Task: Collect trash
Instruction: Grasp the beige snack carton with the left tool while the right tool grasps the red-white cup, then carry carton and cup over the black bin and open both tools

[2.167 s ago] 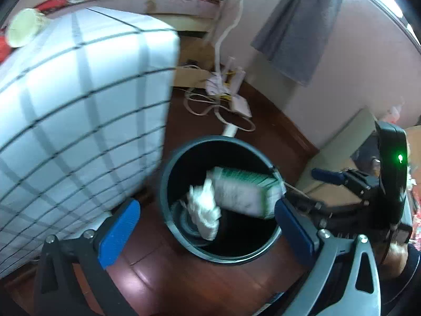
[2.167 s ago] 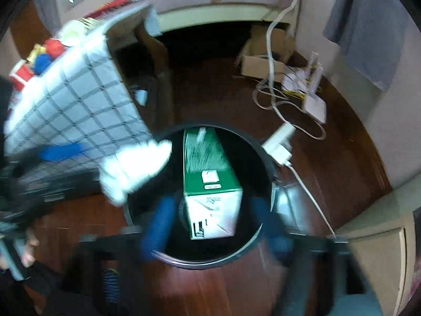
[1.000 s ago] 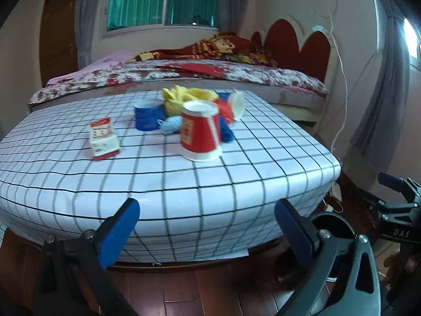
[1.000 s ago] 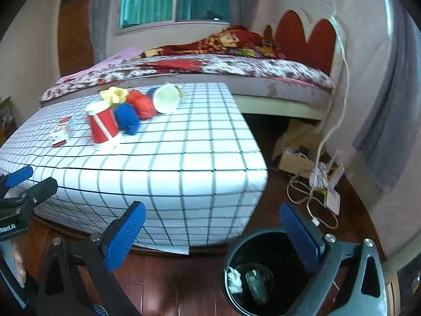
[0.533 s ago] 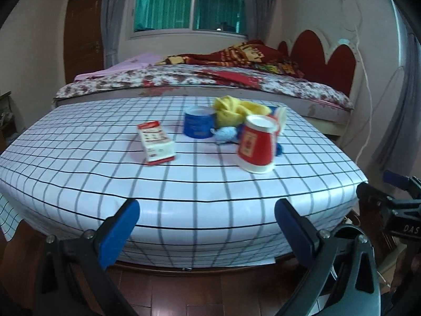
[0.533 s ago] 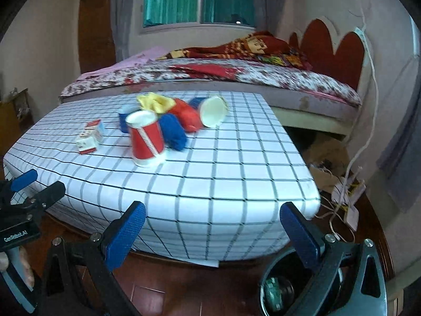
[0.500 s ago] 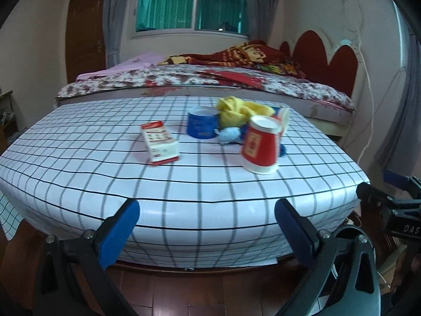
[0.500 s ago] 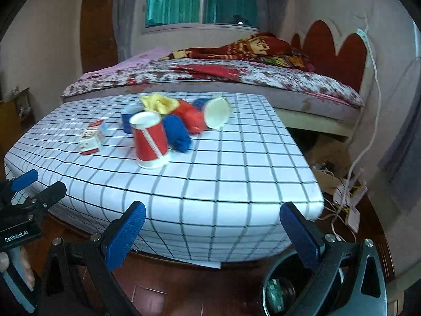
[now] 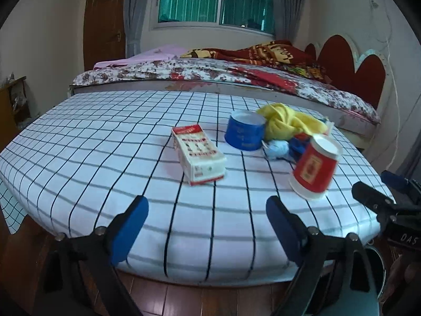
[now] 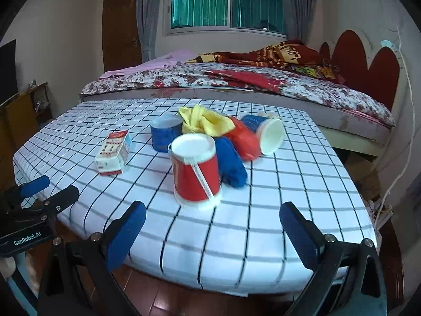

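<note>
Two empty grippers facing litter on a white grid-checked tablecloth [image 9: 79,142]: left gripper [image 9: 208,223], jaws just narrowing yet wide, before a red-and-white flat carton [image 9: 200,152]; right gripper [image 10: 213,234], agape, before an upturned red paper cup [image 10: 194,168]. Risk: crushing or toppling the light cup.

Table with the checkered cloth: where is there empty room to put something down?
The table is bare left of the small carton, and along its near edge in front of the upside-down red cup. It is crowded toward the right, where the blue cup, yellow cloth and other cups bunch together.
</note>
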Demonstrator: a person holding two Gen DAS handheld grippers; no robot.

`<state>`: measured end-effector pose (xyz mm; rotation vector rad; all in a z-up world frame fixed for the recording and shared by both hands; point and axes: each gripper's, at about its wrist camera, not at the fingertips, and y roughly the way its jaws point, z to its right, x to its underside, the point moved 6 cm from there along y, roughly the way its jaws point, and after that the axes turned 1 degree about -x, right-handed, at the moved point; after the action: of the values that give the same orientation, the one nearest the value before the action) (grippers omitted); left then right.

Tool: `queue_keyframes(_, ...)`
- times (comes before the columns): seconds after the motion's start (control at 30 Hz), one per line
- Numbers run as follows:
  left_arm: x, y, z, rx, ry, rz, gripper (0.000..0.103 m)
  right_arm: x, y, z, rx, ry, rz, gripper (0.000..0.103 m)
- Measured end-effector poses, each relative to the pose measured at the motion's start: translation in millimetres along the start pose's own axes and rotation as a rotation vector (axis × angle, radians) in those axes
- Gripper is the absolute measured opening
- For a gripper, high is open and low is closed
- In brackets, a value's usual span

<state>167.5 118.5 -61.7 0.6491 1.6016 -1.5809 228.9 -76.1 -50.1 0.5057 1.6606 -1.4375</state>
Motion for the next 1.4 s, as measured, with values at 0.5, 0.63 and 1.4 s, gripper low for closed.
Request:
queue_keyframes(0.5, -33, 85, -1, -0.047, -0.074, -0.079, 0.089, -21, 80, -5, -0.024, 0.002, -0.09, 0.08)
queue_keyframes(0.63, -30, 100, -11, -0.061, -0.097, -0.138, 0.075, -24, 86, -7, -0.034, 0.002, -0.098, 0.076)
queue_keyframes(1.4, -8, -16, 78, 0.193, 0.12, 0.003, 0.051, -6, -35, 41, 0.045, 0.043, 0.079, 0.053)
